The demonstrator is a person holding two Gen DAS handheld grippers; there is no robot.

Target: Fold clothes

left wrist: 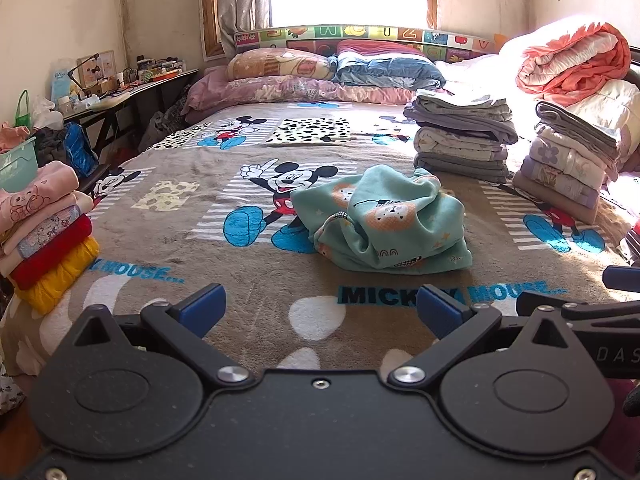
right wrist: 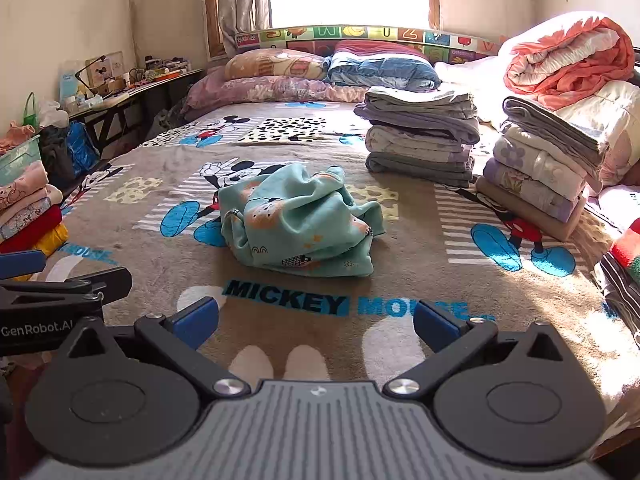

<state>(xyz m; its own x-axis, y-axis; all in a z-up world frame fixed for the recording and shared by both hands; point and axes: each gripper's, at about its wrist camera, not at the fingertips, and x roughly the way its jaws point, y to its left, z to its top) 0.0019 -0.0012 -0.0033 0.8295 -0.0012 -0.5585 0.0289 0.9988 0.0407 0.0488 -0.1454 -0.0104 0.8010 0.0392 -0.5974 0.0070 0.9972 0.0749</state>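
A crumpled teal garment (left wrist: 384,220) with orange animal prints lies in a heap on the brown Mickey Mouse blanket (left wrist: 240,280), near the bed's middle. In the right wrist view the same teal garment (right wrist: 298,222) sits just ahead. My left gripper (left wrist: 320,310) stands open above the blanket's near edge, short of the garment, with nothing between its blue pads (left wrist: 204,308). My right gripper (right wrist: 316,324) is also open and empty, about the same distance from the heap. Each gripper shows at the edge of the other's view.
Two stacks of folded clothes (left wrist: 460,140) (left wrist: 568,168) stand at the right rear, below a rolled orange quilt (left wrist: 576,60). A third folded stack (left wrist: 44,232) sits on the bed's left edge. Pillows (left wrist: 280,76) line the headboard. A cluttered side table (left wrist: 120,88) stands left.
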